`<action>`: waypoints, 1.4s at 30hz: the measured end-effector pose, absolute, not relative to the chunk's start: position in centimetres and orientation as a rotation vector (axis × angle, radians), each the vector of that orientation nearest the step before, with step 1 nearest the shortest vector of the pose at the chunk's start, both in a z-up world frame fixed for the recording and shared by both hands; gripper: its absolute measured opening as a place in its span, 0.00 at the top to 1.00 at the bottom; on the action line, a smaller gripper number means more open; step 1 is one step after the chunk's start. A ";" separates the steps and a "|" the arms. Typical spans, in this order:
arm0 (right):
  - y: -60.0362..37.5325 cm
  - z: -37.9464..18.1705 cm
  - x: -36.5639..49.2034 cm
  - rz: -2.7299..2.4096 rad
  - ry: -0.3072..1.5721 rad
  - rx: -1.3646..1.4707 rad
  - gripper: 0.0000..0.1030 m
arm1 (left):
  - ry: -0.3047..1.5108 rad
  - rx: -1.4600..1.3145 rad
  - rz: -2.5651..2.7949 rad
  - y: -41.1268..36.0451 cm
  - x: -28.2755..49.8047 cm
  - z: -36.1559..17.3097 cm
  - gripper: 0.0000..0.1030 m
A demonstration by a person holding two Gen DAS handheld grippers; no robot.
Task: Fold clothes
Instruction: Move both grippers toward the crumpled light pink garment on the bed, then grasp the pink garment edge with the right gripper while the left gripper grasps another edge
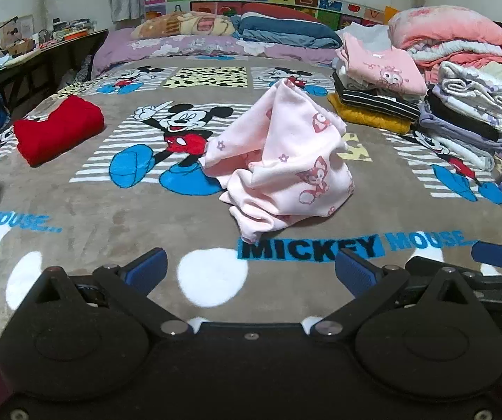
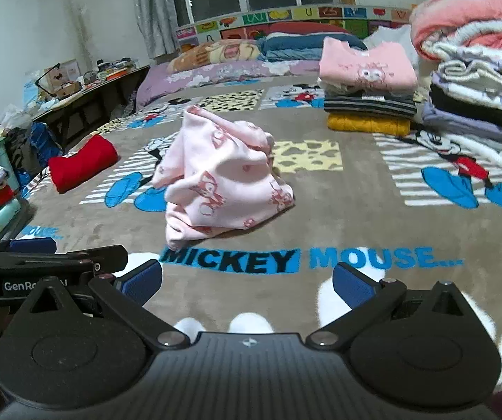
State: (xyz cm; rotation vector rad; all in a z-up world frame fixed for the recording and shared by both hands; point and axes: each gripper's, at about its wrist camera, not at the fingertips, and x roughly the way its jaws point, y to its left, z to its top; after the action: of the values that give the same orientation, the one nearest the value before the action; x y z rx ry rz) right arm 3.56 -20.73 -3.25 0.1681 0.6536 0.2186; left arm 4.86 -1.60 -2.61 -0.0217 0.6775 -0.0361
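Observation:
A pale pink garment with red cartoon prints (image 1: 286, 154) (image 2: 219, 178) lies crumpled in a heap in the middle of the bed. My left gripper (image 1: 249, 273) hovers near the bed's front edge, open, with nothing between its blue pads. My right gripper (image 2: 247, 281) is beside it on the right, also open and empty, well short of the garment. One blue fingertip of the right gripper (image 1: 499, 255) shows at the right edge of the left wrist view. The left gripper's fingertip (image 2: 33, 245) shows at the left of the right wrist view.
The bed carries a brown cartoon-mouse blanket (image 1: 110, 217). A folded red garment (image 1: 58, 133) lies at the left. Stacks of folded clothes (image 1: 377, 87) (image 2: 475, 98) stand at the back right. Pillows (image 1: 184, 24) line the headboard. A cluttered desk (image 2: 86, 87) stands left of the bed.

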 end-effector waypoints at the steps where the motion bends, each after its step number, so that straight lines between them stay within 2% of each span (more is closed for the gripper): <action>1: -20.8 -3.5 3.9 0.217 0.659 0.173 0.00 | 0.676 -0.026 -0.037 -1.6 5.0 -2.7 0.00; 14: -22.1 -4.6 5.9 0.239 0.627 0.228 0.00 | 0.652 -0.084 -0.081 -1.0 6.1 -3.5 0.00; 24: -23.6 -5.1 9.8 0.355 0.475 0.317 0.00 | 0.525 -0.168 -0.160 1.8 8.7 -3.1 0.00; 32: -25.2 -6.8 14.6 0.398 0.440 0.395 0.01 | 0.589 -0.191 -0.213 3.9 12.9 -3.6 0.00; 37: -25.7 -7.5 17.7 0.456 0.414 0.434 0.17 | 0.571 -0.245 -0.235 5.6 15.9 -4.3 0.00; 39: -25.6 -7.8 18.8 0.482 0.412 0.434 0.32 | 0.563 -0.305 -0.254 6.7 17.3 -4.7 0.01; 42: -25.4 -8.2 20.6 0.521 0.409 0.434 0.32 | 0.560 -0.408 -0.290 8.4 19.3 -5.5 0.02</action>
State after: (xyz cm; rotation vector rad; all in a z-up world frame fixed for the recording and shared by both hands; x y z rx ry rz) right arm 20.55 -25.42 -8.19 0.4336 0.4093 0.5206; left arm 19.26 8.39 -5.53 -0.4076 0.5600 -0.2902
